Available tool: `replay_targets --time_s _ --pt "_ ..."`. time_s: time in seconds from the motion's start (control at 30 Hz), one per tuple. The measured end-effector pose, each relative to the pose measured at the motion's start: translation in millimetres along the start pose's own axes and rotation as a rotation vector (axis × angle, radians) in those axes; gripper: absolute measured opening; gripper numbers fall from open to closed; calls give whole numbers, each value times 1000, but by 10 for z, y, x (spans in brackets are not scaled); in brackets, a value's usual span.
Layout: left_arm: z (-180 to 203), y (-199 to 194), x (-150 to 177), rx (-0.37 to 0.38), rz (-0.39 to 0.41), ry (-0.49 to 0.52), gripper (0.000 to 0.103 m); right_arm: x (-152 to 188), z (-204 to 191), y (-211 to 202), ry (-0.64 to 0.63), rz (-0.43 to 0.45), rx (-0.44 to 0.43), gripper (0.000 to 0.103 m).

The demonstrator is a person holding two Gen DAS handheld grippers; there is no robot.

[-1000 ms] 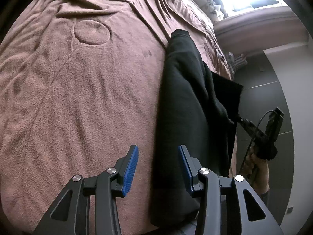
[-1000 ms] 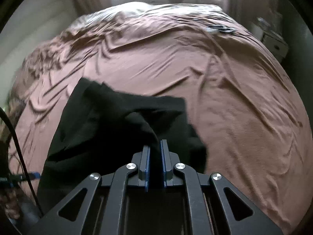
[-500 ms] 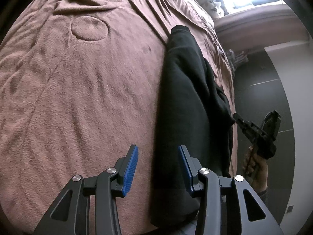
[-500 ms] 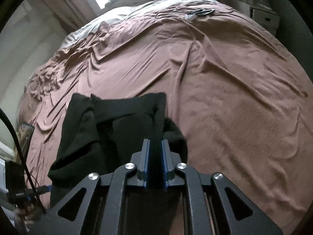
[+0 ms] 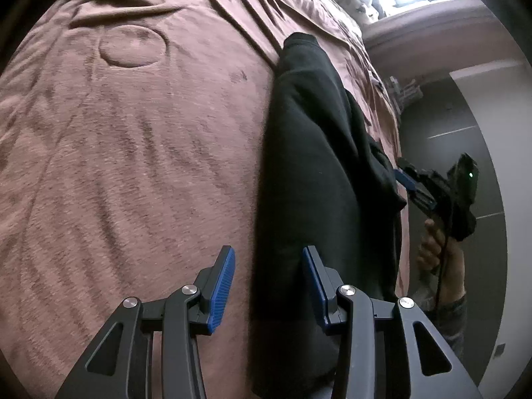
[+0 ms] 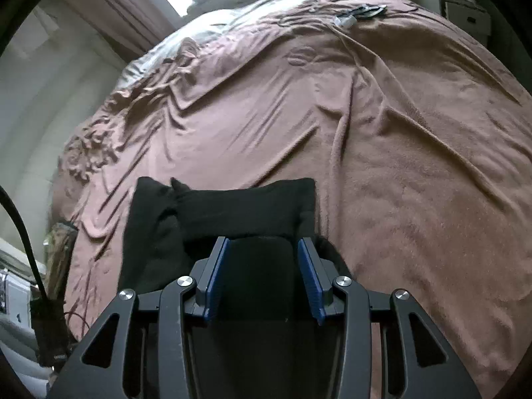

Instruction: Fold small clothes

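- Garment: black, small, lies on the bed at its near edge, already doubled into a long narrow strip. In the left wrist view the garment runs near to far, with a looser flap spilling off its right side toward the bed edge.
- Right gripper: jaws have just been opening and now stand apart. Dark cloth lies below and between the pads, but they don't press on it. Reads as a release: the flap has been laid over onto the body of the garment and let go.
- Same gripper from the left wrist view, right gripper: sits just beside the garment's right edge, blue pad next to the cloth, a hand on the grip below it.
- Left gripper: jaws part-open, nothing pinched. It hovers over the garment's near end, straddling the left edge: one pad over bare bed, the other over cloth. Likely parked there to pin or pick that end for the next fold.
- Judgement: lengthwise fold looks done; the near-to-far fold isn't. The top layer sits a bit skewed, with a small peak at the far left corner, so it probably needs a smoothing pass first.
- Bed: brown fleece cover, heavily creased, with a round pressed mark well left of the garment. Fleece will drag on the cloth, so lifting beats sliding.
- Far end: small dark items on the cover, well apart from the work.
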State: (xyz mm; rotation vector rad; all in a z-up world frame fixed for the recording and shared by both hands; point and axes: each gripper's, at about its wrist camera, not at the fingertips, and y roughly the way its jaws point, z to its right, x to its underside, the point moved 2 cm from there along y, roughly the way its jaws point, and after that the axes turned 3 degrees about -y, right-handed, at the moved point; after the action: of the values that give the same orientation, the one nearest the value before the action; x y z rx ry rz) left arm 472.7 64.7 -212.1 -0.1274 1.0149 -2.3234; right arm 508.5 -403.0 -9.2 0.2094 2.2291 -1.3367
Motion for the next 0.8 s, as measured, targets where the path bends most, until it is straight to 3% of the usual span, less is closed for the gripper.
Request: replay_targets --time_s 0.17,0.27,0.33,0.4,0.8 --pt "3 -12 18 11 5 2 43 -49 14 138 6 -47 19 40" --pt "2 -24 26 10 8 1 43 -101 -26 160 -3 -47 8 31" --pt "4 -32 32 8 9 4 43 -107 -69 155 -30 -43 34 15" --pt "17 -38 38 6 11 8 43 -108 -110 136 -52 -30 45 9" --pt "88 29 56 -5 -4 23 43 -76 -162 -95 -86 63 114 6"
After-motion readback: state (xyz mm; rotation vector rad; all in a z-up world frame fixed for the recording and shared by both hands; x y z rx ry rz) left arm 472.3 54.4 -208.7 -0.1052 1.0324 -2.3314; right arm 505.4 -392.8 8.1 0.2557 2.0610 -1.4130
